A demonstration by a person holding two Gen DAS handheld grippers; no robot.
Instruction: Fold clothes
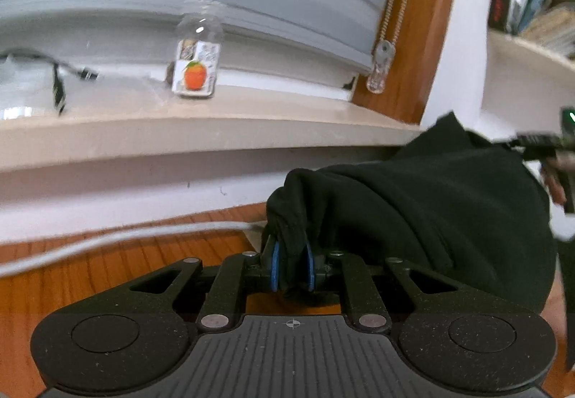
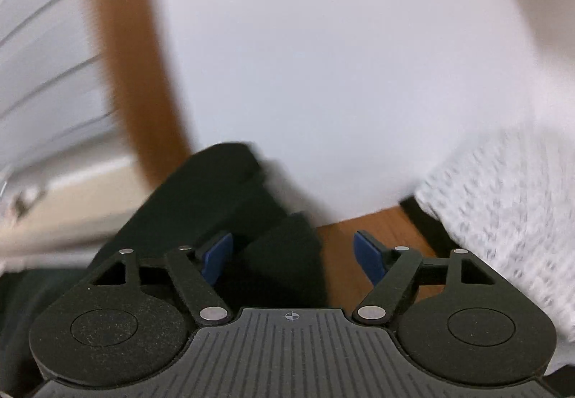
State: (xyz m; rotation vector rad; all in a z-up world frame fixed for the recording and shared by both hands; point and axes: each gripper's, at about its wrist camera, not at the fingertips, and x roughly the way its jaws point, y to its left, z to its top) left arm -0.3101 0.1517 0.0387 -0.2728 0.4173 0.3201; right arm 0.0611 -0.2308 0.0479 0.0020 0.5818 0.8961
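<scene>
Black garment (image 1: 431,204) pinched in left claw (image 1: 291,267), stretching rightward, seemingly.

A single black garment (image 1: 449,204) of soft, matte fabric is seen, bunched and draped rather than laid flat. In the left wrist view, one gathered edge is drawn into a narrow, creased bundle, from which the cloth is spread to the right in a broad, rounded mound with long folds. The mound is raised over a wooden surface. In the right wrist view, the same black garment (image 2: 230,204) is shown blurred, lying in thick overlapping folds at lower left, with one squared lobe projecting forward.
</scene>
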